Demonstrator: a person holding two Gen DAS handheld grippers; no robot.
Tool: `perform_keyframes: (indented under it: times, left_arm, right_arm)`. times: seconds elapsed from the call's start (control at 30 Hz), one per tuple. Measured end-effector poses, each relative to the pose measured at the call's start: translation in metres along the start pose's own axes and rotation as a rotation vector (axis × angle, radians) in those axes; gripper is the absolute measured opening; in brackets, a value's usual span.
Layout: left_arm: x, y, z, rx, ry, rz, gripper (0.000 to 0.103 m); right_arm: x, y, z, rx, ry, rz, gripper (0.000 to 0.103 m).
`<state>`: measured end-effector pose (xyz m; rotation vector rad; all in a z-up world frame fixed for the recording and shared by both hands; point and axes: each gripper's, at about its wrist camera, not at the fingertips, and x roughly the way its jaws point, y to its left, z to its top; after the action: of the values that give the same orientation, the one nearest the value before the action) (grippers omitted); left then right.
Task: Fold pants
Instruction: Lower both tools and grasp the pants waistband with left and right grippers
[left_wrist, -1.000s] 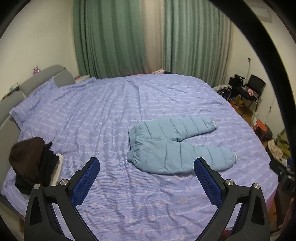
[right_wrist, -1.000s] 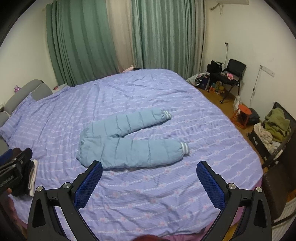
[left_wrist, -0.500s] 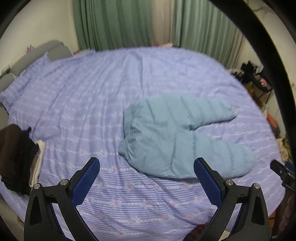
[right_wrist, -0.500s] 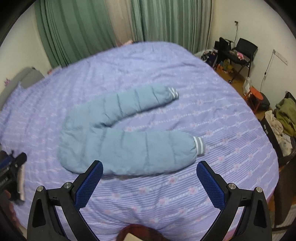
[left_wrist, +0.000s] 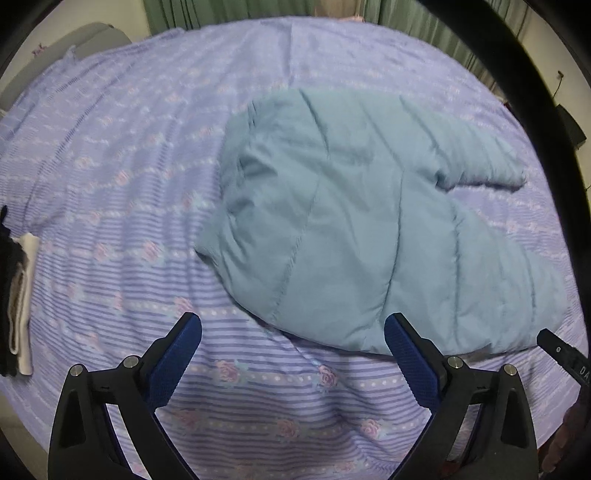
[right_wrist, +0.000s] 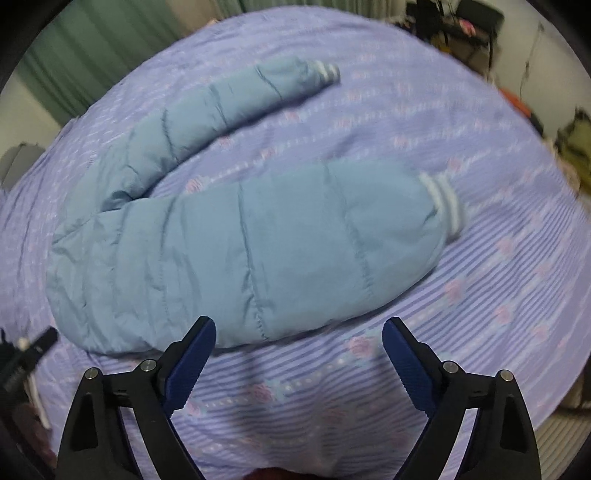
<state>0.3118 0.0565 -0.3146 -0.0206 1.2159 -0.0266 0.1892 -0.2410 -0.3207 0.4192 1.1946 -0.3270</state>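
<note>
Light blue padded pants (left_wrist: 351, 221) lie flat on the purple striped bedspread (left_wrist: 110, 166), waist to the left, two legs spread to the right. In the right wrist view the pants (right_wrist: 240, 251) show both legs with white-striped cuffs (right_wrist: 445, 203). My left gripper (left_wrist: 291, 332) is open and empty, just in front of the waist end and seat. My right gripper (right_wrist: 299, 332) is open and empty, just in front of the near leg's lower edge.
Dark and white folded clothes (left_wrist: 14, 291) lie at the bed's left edge. Green curtains (right_wrist: 92, 40) hang behind the bed. A chair and clutter (right_wrist: 465, 29) stand on the floor at the far right. The other gripper's tip (left_wrist: 561, 354) shows at right.
Both grippers have moved down and closer to the pants, which now fill much more of each view. Both stay open. The pants have not moved.
</note>
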Motion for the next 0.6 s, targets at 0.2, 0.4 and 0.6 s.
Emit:
perform_keyframes:
  times: [0.2, 0.4, 0.6]
  left_arm:
    - [0.042, 0.009, 0.010, -0.062, 0.056, -0.019, 0.100]
    - [0.072, 0.012, 0.014, -0.154, 0.138, -0.102, 0.087]
    - [0.048, 0.019, 0.017, -0.213, 0.110, -0.095, 0.032]
  right_arm:
    - [0.033, -0.015, 0.006, 0.123, 0.064, 0.052, 0.092]
    - [0.058, -0.014, 0.013, 0.168, 0.111, 0.061, 0.072]
    - [0.045, 0.003, 0.028, 0.140, 0.096, 0.093, 0.013]
